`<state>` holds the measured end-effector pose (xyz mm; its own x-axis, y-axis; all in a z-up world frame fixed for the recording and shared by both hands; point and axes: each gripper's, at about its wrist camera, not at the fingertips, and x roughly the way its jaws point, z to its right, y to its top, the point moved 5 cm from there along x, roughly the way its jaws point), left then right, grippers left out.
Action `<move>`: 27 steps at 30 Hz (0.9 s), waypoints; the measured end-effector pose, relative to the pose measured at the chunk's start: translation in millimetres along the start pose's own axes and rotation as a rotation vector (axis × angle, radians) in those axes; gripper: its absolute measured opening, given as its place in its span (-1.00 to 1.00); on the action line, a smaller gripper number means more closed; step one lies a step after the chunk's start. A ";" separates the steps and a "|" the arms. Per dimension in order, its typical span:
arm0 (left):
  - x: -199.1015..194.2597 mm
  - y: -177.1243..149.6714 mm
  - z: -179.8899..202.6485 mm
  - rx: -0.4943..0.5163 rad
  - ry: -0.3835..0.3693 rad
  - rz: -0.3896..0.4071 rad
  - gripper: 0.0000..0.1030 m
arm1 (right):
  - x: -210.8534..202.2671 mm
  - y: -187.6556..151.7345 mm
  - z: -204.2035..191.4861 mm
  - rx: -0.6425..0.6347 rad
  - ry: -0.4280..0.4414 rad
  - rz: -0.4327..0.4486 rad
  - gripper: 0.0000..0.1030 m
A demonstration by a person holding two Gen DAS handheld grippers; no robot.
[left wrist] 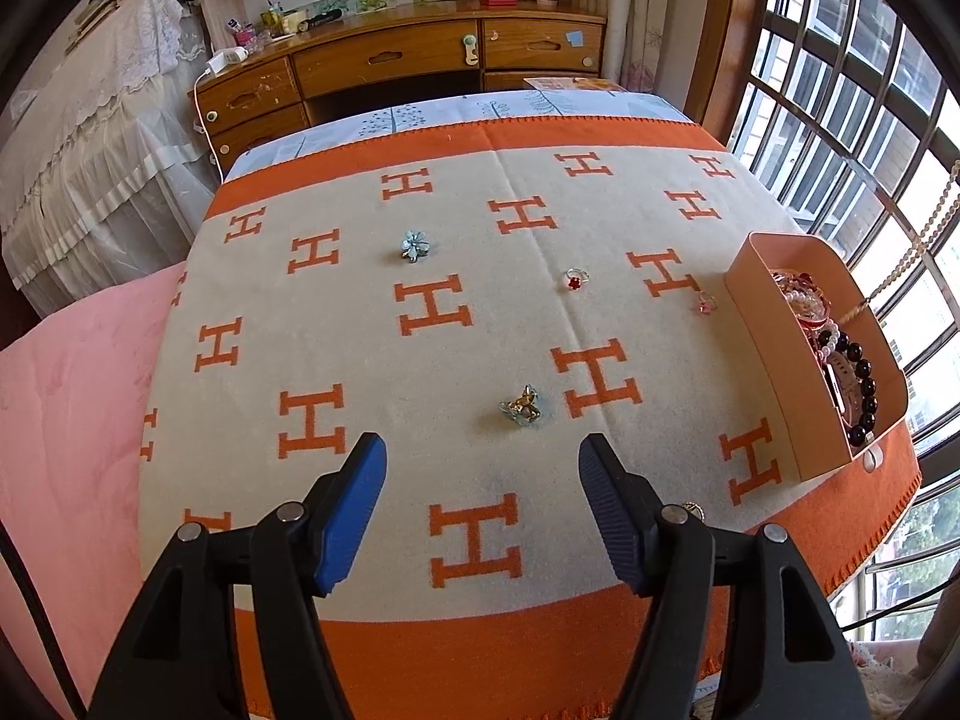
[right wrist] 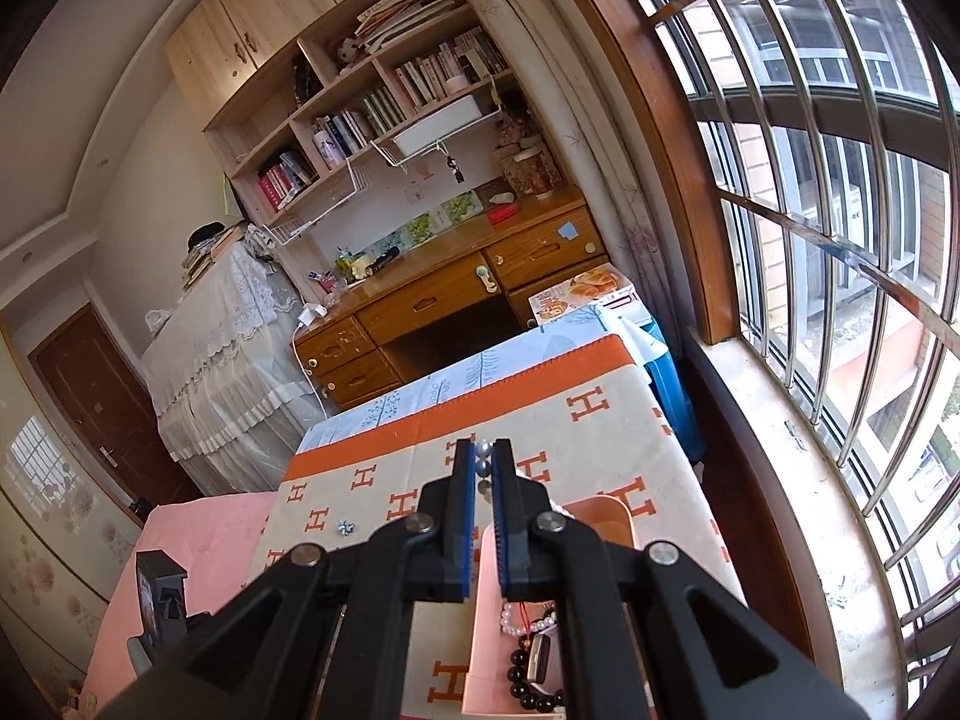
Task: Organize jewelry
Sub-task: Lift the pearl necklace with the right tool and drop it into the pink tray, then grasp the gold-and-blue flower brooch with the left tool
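In the left wrist view my left gripper [left wrist: 483, 450] is open and empty above the cream and orange H-patterned blanket [left wrist: 372, 360]. A gold and blue brooch [left wrist: 521, 408] lies just beyond its tips. A pale blue flower brooch [left wrist: 414, 246], a red-stone ring [left wrist: 575, 280] and a pink-stone ring [left wrist: 705, 303] lie farther off. A peach box [left wrist: 780, 360] at the right holds bead bracelets [left wrist: 864, 384]. In the right wrist view my right gripper [right wrist: 485, 456] is shut on a pearl piece [right wrist: 483, 459], held above the peach box [right wrist: 489, 630].
A wooden desk with drawers [left wrist: 390, 60] stands beyond the table. A barred window [left wrist: 870, 120] runs along the right. A pink quilt [left wrist: 66, 420] lies at the left and a lace-covered piece of furniture [left wrist: 90, 150] at the far left.
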<state>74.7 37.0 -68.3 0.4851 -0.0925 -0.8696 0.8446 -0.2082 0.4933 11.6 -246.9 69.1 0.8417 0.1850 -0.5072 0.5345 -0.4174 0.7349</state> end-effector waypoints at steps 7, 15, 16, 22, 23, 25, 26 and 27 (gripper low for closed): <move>6.1 0.2 6.9 0.010 0.007 -0.014 0.26 | 19.9 -15.7 20.4 0.024 -0.051 -0.071 -0.90; 6.9 -1.1 4.3 0.001 0.008 -0.016 0.27 | 50.9 -40.6 26.0 -0.003 -0.119 -0.173 -0.90; 6.0 -1.5 3.4 -0.001 0.008 -0.014 0.27 | 54.2 -42.8 26.6 -0.011 -0.135 -0.178 -0.90; 5.6 -5.0 -5.6 -0.024 0.010 -0.012 0.27 | 73.8 -55.8 30.2 -0.060 -0.228 -0.235 -0.89; 6.3 -6.0 -7.3 -0.028 0.009 -0.014 0.27 | 76.7 -58.8 29.5 -0.065 -0.235 -0.253 -0.89; 8.0 -7.9 -10.1 -0.035 0.006 -0.018 0.27 | 81.5 -65.1 26.8 -0.080 -0.235 -0.292 -0.89; 9.1 -8.6 -11.0 -0.037 0.005 -0.020 0.27 | 82.6 -67.4 24.9 -0.083 -0.231 -0.301 -0.89; 10.0 -9.1 -12.1 -0.039 0.002 -0.021 0.27 | 83.0 -69.2 22.6 -0.083 -0.224 -0.304 -0.88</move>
<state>74.5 49.7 -81.3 0.4679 -0.0861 -0.8796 0.8627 -0.1715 0.4757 42.8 -222.7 -34.0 0.6111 0.0863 -0.7869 0.7695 -0.2978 0.5649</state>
